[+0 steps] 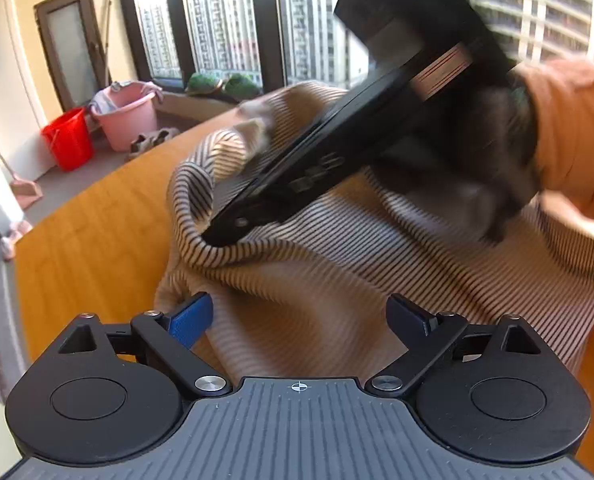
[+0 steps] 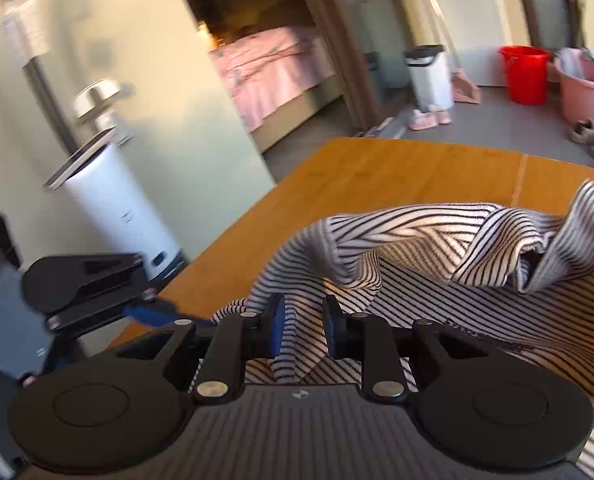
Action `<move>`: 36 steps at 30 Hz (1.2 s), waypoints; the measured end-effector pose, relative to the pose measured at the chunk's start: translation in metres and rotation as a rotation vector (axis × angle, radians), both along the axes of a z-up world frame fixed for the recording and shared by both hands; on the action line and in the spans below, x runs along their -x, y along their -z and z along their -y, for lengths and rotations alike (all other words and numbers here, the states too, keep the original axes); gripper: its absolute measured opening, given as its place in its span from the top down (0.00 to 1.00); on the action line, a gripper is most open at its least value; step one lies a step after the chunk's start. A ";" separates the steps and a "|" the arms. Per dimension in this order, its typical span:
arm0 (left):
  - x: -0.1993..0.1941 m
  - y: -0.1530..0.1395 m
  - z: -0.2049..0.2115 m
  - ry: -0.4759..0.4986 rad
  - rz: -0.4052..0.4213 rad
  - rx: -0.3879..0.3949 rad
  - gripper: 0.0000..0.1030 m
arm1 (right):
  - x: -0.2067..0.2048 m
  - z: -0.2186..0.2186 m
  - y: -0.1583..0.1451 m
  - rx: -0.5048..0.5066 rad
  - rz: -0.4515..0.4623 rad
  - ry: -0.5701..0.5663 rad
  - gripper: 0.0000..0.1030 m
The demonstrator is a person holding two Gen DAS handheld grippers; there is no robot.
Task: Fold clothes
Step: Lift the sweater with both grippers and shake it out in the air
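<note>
A striped beige-and-black garment (image 1: 357, 280) lies rumpled on the wooden table (image 1: 97, 232). My left gripper (image 1: 301, 320) is open just above the garment's near part, holding nothing. My right gripper (image 1: 233, 228) reaches in from the upper right in the left wrist view, its tip at a raised fold of the cloth. In the right wrist view the right gripper (image 2: 303, 328) has its jaws nearly closed on a fold of the striped garment (image 2: 457, 248), which hangs between the blue pads. The left gripper (image 2: 153, 312) shows at the left edge there.
The table's (image 2: 377, 172) far edge and left corner are near the garment. On the floor beyond stand a red bucket (image 1: 69, 140), a pink tub (image 1: 127, 114), a white bin (image 2: 431, 76) and a white cylindrical appliance (image 2: 117, 208). Windows are behind.
</note>
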State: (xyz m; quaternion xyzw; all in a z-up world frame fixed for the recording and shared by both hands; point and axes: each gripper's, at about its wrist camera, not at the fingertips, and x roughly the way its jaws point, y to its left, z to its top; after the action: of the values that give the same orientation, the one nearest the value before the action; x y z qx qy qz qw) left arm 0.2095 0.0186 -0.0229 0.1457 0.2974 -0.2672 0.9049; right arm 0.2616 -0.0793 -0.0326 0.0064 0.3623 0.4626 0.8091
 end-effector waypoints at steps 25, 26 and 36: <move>-0.104 0.017 -0.069 -0.354 -0.072 0.118 0.77 | -0.058 0.067 -0.003 0.255 0.256 0.490 0.86; -0.103 0.016 -0.072 -0.361 -0.070 0.139 0.77 | -0.057 0.077 -0.007 0.214 0.237 0.516 0.88; -0.006 -0.095 -0.067 -0.279 0.212 0.238 0.85 | 0.044 0.116 -0.101 0.030 0.452 0.533 0.90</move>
State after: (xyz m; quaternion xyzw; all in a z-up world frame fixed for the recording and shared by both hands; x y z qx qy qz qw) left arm 0.2158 0.0857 0.0724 0.0225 0.1840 -0.1556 0.9703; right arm 0.2174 -0.1957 0.0687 -0.0136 0.1664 0.2194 0.9612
